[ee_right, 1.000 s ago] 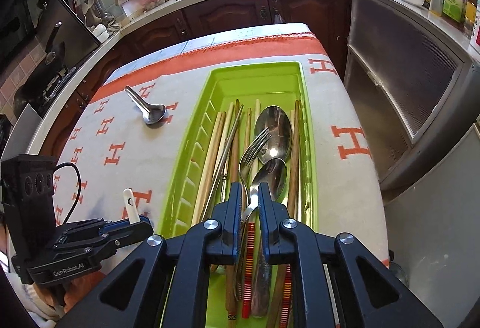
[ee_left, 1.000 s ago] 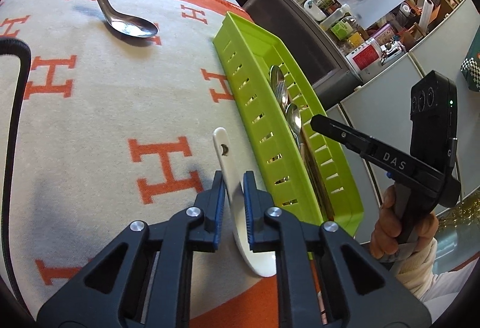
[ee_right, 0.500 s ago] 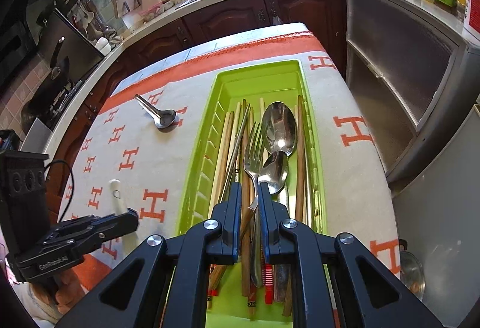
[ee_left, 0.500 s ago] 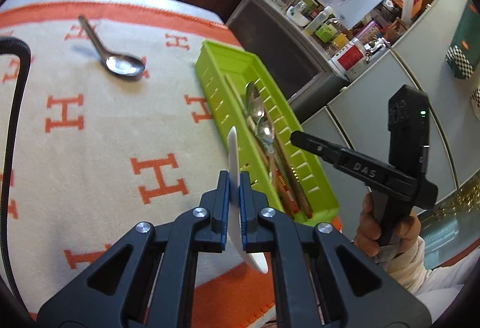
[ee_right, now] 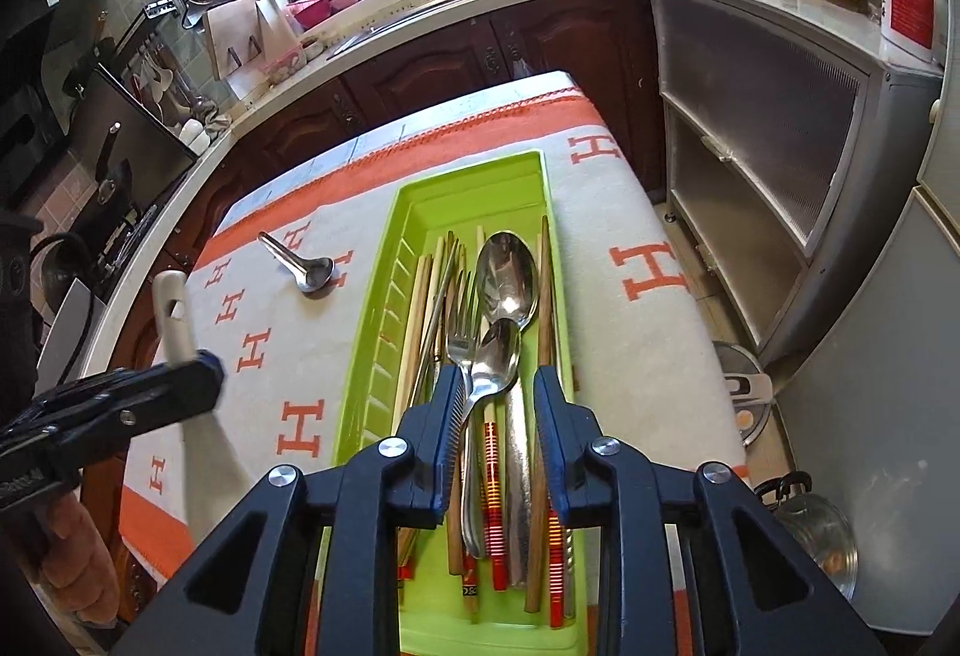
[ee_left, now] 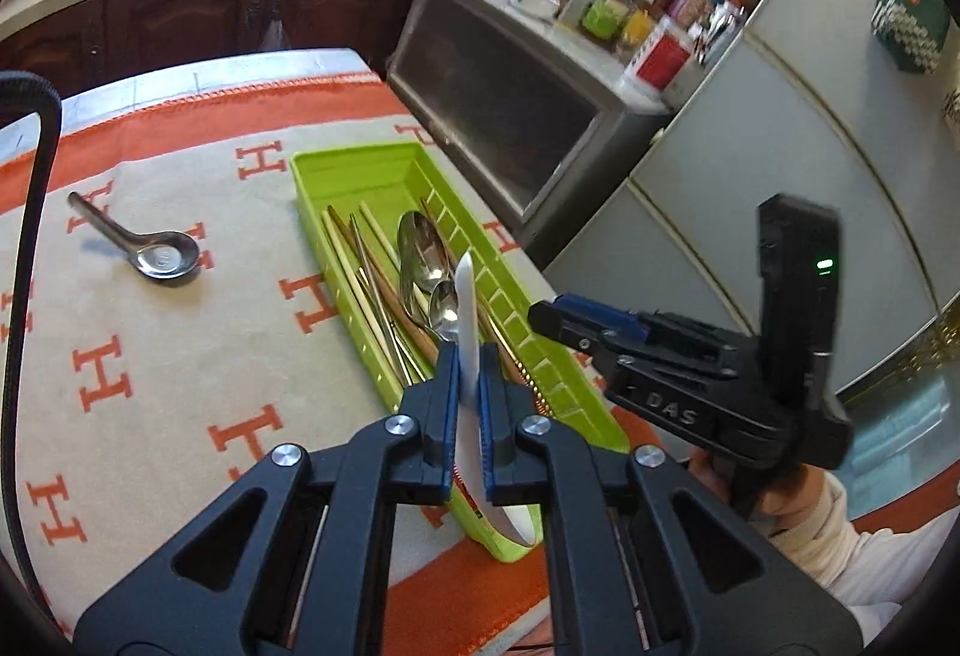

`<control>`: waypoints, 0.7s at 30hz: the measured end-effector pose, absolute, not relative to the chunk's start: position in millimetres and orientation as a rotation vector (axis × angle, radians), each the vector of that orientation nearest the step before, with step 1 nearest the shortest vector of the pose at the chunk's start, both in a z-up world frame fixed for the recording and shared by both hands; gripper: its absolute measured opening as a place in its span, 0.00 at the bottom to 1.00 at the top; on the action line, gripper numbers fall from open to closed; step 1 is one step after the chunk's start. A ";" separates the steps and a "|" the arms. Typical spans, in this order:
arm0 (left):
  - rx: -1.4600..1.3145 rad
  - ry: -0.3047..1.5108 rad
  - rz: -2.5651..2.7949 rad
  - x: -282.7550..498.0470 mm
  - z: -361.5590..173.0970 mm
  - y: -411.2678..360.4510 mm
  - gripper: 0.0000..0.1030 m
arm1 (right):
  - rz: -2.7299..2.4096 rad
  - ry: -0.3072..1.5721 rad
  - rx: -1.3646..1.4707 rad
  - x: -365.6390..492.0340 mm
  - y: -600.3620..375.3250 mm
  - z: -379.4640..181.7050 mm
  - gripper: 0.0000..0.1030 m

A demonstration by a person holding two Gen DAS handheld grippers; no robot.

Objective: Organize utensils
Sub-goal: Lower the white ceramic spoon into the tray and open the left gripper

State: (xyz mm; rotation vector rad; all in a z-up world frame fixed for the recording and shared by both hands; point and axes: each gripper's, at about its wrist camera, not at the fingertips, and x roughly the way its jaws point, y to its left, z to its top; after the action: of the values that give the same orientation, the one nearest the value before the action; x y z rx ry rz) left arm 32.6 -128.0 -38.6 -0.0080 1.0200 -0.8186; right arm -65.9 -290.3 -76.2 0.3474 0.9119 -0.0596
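The white ceramic spoon (ee_left: 467, 308) is clamped by the left gripper (ee_left: 467, 386) above the green utensil tray (ee_left: 384, 164). The right gripper (ee_right: 498, 404) is held with fingers apart over the tray. If released tilted, the spoon may strike the rim or the steel spoons (ee_right: 507, 278). An orange-patterned cloth (ee_left: 150, 344) covers the kitchen tabletop.

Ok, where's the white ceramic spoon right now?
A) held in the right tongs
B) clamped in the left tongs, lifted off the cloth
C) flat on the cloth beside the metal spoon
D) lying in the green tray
B: the white spoon sits pinched between the left tongs, while the right tongs stand open over the green tray.
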 end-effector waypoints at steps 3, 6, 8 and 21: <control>0.055 1.074 -0.802 40.5 -55.8 -149.8 0.04 | -0.062 0.905 0.356 -68.2 -293.8 -74.4 0.25; 0.112 1.109 -0.777 47.5 -73.9 -164.5 0.04 | -0.059 0.907 0.357 -68.9 -294.3 -75.3 0.26; 0.138 1.128 -0.759 52.2 -84.8 -170.5 0.04 | -0.058 0.910 0.356 -69.3 -294.2 -77.0 0.26; 0.147 1.139 -0.706 56.2 -91.1 -171.3 0.05 | -0.047 0.935 0.365 -58.7 -287.8 -88.2 0.26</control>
State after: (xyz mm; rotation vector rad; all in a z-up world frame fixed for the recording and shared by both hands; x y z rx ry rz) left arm 56.2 -171.3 -91.1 0.1465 1.1392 -0.7061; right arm -58.7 -287.8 -88.2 0.3651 0.9352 -0.0467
